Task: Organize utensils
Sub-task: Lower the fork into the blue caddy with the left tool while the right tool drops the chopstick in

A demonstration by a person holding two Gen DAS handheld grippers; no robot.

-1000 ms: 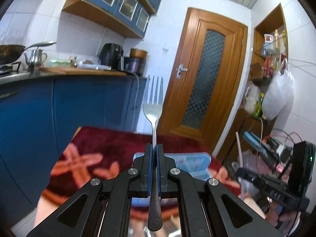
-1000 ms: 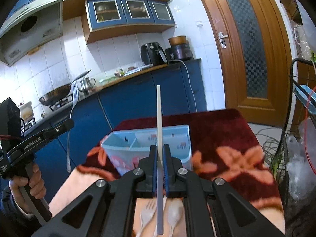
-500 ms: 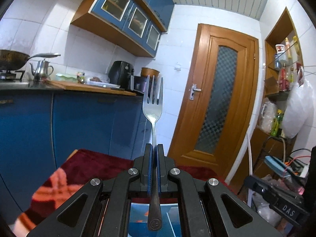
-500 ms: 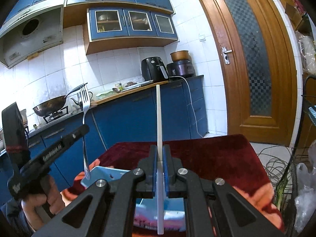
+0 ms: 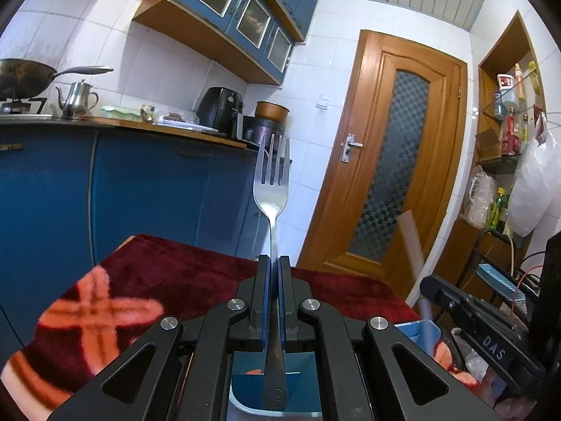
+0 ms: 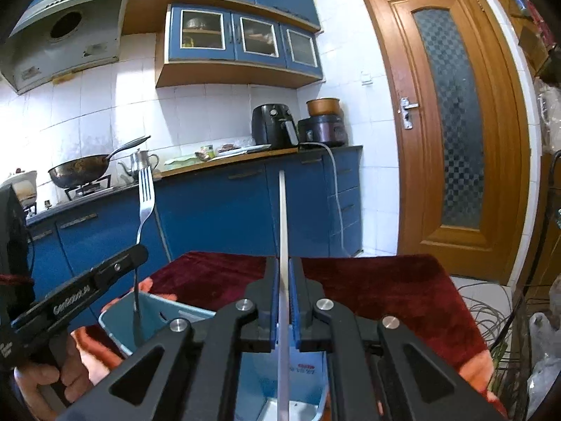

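1. Table cloth (image 6: 385,280): plush dark-red velvet pile with salmon cross-shaped motifs, draped over the work surface in front of glossy blue cabinets.
2. Utensil holder (image 6: 154,315): pale blue moulded plastic bin, rounded corners, thin walls, with an inner divider; it stands on the cloth, directly under both tools.
3. Left gripper (image 5: 273,263): matte black angular linkage with bright round pivot pins and blue pads. Jaws pinched together on the neck of a fork.
4. Right gripper (image 6: 284,270): same black build; jaws clamped on a slim off-white stick.
5. Fork (image 5: 271,189): polished steel, four tines pointing up, held upright; its dark handle end hangs down into the left part of the holder, seen from the right wrist view. Whether it touches the bottom I cannot tell.
6. Stick (image 6: 283,217): straight, smooth, pale, possibly a chopstick; held vertical, lower end reaching down into the holder's right compartment.
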